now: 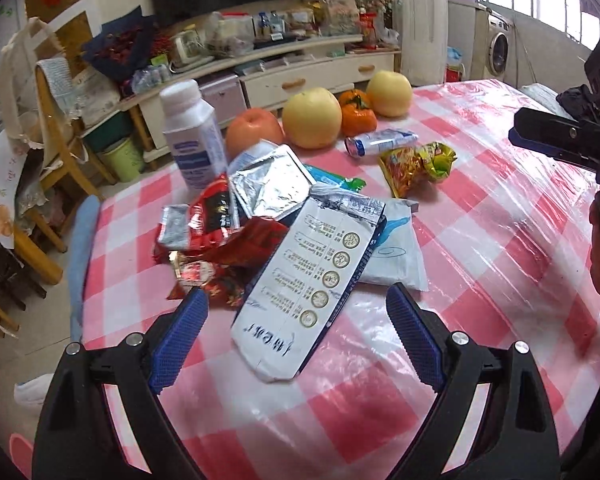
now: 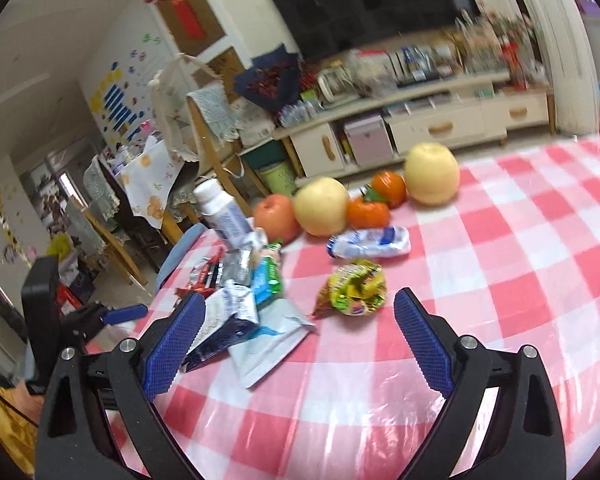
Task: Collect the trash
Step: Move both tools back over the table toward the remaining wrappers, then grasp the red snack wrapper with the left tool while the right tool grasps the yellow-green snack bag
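A: Noting layout. Trash is lying bunched on the checked tablecloth (image 1: 480,216): flattened white carton (image 1: 312,288) on top, red wrappers (image 1: 216,240) and a silver foil pouch (image 1: 268,184) under and beside it, white pouch (image 1: 396,248) tucked below the carton's right edge.

B: And the outliers?

A: Yellow-green snack bag (image 2: 354,288) and crushed blue-white tube (image 2: 370,242) are sitting apart, nearer the fruit (image 1: 312,118). Fruit and the upright white bottle (image 1: 192,132) are lining the far edge; the fruit probably isn't trash, the bottle I can't judge.

B: Grippers?

A: Left gripper (image 1: 298,328) is pointing down at the pile, jaws spread wide and empty, the carton's near end lying between them, seemingly untouched. Right gripper (image 2: 296,338) is angling shallower, jaws likewise wide, nothing gripped, with the white pouch's corner and the snack bag ahead of them.

B: Reading?

A: Both are looking set for a first pick; carton is the likeliest start since it's topmost.
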`<state>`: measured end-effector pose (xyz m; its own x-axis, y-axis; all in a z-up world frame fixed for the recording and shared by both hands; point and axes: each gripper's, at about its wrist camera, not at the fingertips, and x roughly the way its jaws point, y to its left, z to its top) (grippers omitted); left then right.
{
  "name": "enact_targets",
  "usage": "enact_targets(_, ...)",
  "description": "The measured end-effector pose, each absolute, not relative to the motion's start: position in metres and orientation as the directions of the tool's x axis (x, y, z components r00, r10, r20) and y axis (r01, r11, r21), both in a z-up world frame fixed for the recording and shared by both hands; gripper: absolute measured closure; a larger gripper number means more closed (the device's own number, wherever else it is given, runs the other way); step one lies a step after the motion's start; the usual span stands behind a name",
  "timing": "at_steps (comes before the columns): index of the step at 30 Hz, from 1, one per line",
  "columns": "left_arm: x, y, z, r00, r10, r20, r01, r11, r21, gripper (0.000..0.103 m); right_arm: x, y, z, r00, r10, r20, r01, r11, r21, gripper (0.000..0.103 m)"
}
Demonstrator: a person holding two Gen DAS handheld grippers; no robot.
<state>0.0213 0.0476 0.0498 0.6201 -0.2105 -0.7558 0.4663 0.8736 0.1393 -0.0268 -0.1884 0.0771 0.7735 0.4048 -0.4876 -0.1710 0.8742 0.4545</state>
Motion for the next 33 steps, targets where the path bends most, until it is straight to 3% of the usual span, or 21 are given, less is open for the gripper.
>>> enact_targets(14, 0.060, 0.040, 0.022, 0.571, -0.198, -0.796, 0.458, 0.882, 0.109, 0.012, 0.018, -0.190, 0.042, 0.696, 0.437, -0.571, -0.160, 0.868, 0.469, 0.009)
enact_targets(27, 0.060, 0.024, 0.053, 0.601, -0.266, -0.754, 0.518, 0.848, 0.113, 0.012, 0.050, -0.195, 0.028, 0.678, 0.430, -0.596, -0.165, 0.880, 0.446, 0.009)
enact_targets(31, 0.073, 0.047, 0.067, 0.618, -0.299, -0.727, 0.453, 0.891, 0.019, 0.012, 0.057, -0.187, 0.026, 0.653, 0.452, -0.608, -0.195, 0.876, 0.442, 0.009)
enact_targets(33, 0.083, 0.061, 0.067, 0.626, -0.288, -0.725, 0.390, 0.920, -0.029, 0.012, 0.059, -0.182, 0.026, 0.648, 0.446, -0.617, -0.209, 0.884, 0.419, 0.018)
